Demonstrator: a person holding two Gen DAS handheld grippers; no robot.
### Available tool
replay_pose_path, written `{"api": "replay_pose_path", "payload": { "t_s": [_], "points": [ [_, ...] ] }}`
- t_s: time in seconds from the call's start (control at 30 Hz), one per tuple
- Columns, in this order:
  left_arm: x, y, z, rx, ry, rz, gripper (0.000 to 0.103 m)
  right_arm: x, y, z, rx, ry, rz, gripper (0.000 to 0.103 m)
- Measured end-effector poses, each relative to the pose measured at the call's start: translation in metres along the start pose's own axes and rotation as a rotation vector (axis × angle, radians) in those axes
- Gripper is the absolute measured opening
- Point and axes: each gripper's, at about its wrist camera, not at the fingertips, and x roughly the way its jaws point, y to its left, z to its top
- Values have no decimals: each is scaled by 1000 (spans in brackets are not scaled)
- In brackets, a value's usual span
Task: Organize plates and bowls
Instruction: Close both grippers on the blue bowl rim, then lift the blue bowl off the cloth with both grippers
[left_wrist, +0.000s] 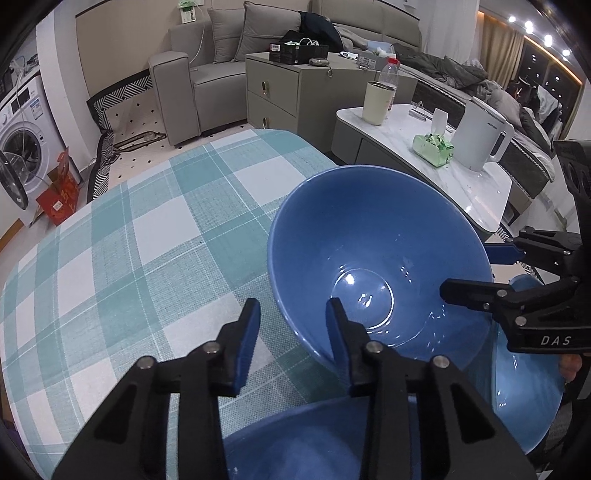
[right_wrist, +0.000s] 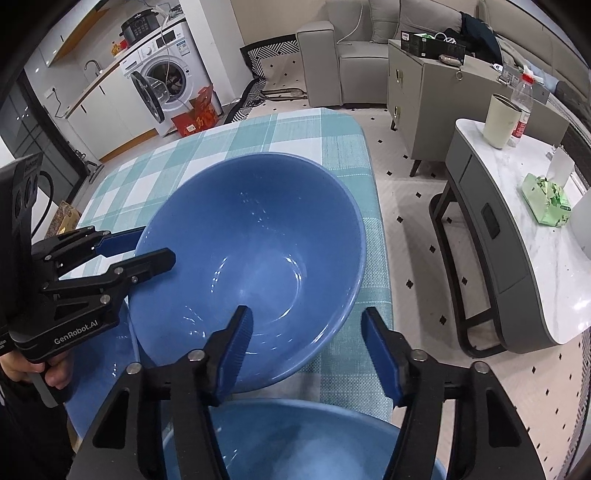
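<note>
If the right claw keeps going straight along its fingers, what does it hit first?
Most likely the near rim of the large glossy blue bowl, which sits between the right claw's open fingers; depth is uncertain.

**What we cannot make out**

We see the near bowl cut off by the bottom edge in both views. A plate lies mostly hidden under the big bowl. We cannot tell whether either gripper's pads press the big bowl's rim.
</note>
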Motion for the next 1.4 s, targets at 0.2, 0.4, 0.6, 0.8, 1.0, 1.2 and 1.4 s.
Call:
{"api": "replay_pose_path", "payload": {
  "t_s": [0.2,0.4,0.6,0.8,1.0,1.2,1.4],
  "points": [
    [0,-2,0,9,-7,-14,22,2,4,-4,-22,-2,-10,45],
    [0,-3,0,10,-10,-13,21,3,7,-3,-35,-4,-20,38],
    [-2,-6,0,27,-22,8,20,2,9,-4,-56,-19,-56,33],
    [-4,-5,2,22,-35,12,19,1,10,-3,-69,-25,-70,32],
    [-12,-7,3,24,-64,12,19,-3,10,-1,-66,-39,-70,32],
    [-20,-8,5,23,-81,10,19,-13,13,-1,-68,-57,-78,32],
    [-35,-9,4,22,-108,10,19,-27,16,0,-69,-86,-83,32]
  ]
}}
